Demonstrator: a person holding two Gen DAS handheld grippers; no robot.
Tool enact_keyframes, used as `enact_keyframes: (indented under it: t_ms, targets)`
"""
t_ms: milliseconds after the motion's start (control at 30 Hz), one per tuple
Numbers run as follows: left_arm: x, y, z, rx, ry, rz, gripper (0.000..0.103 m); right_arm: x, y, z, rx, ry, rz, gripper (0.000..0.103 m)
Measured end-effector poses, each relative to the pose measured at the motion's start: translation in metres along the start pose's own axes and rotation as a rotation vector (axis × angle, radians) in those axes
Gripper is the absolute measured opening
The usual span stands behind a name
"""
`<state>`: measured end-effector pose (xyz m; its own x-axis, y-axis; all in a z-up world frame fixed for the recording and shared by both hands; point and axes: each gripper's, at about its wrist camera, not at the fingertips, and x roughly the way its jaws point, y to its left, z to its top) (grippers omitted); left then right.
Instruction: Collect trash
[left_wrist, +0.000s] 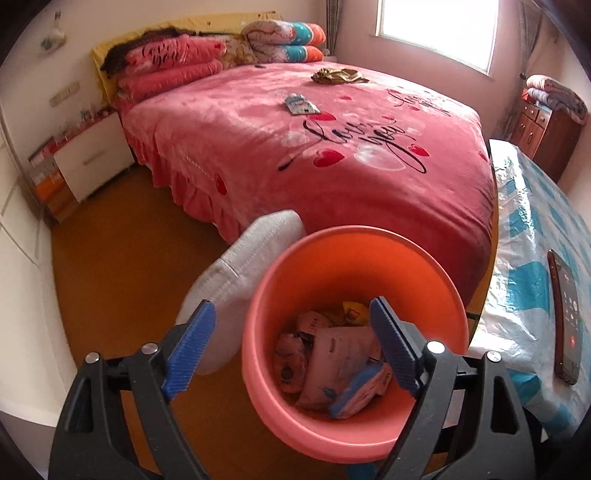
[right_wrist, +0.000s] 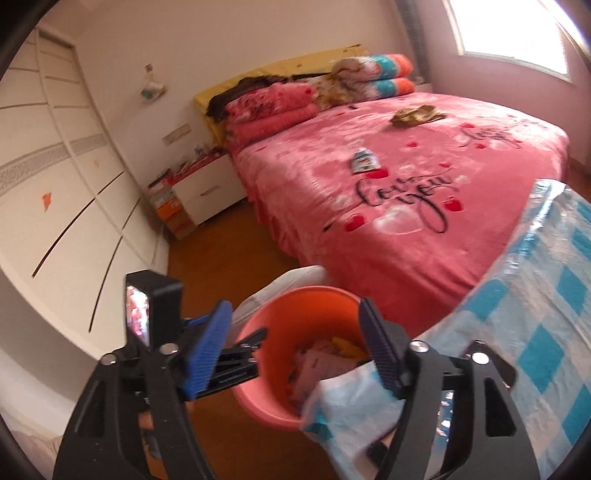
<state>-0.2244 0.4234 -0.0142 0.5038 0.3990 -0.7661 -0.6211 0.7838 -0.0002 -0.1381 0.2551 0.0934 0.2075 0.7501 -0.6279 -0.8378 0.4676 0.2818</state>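
An orange-pink bin (left_wrist: 354, 258) stands on the floor by the bed, holding several wrappers (left_wrist: 332, 354). My left gripper (left_wrist: 291, 343) is open above the bin's rim with nothing in it. My right gripper (right_wrist: 295, 347) is open above the same bin (right_wrist: 295, 310) and empty. A blue-white wrapper (left_wrist: 301, 104) lies on the pink bed; it also shows in the right wrist view (right_wrist: 364, 160). A crumpled gold-brown wrapper (left_wrist: 338, 75) lies further back on the bed, and shows in the right wrist view (right_wrist: 415, 114).
A grey-white slipper (left_wrist: 236, 291) lies left of the bin. A table with a blue-checked plastic cover (left_wrist: 532, 236) stands on the right with a phone (left_wrist: 565, 321) on it. A white nightstand (left_wrist: 96, 155) and boxes stand left of the bed. White wardrobe doors (right_wrist: 55, 192) line the left wall.
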Motion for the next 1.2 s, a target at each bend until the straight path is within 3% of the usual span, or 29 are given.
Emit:
enact_keyframes:
  t_ms: [300,700,1200]
  targets:
    - [-0.027,-0.029,0.011,0.085,-0.08,0.04,0.092,-0.042,-0.027,-0.008,0.036,-0.087,-0.16,0.089]
    - [-0.078,-0.074,0.028,0.157,-0.203,0.023,0.094,-0.097,-0.052,-0.033,0.069,-0.186,-0.308,0.089]
    - [-0.144,-0.166,0.035,0.285,-0.348,-0.135,0.099,-0.186,-0.091,-0.072,0.154,-0.331,-0.52,0.094]
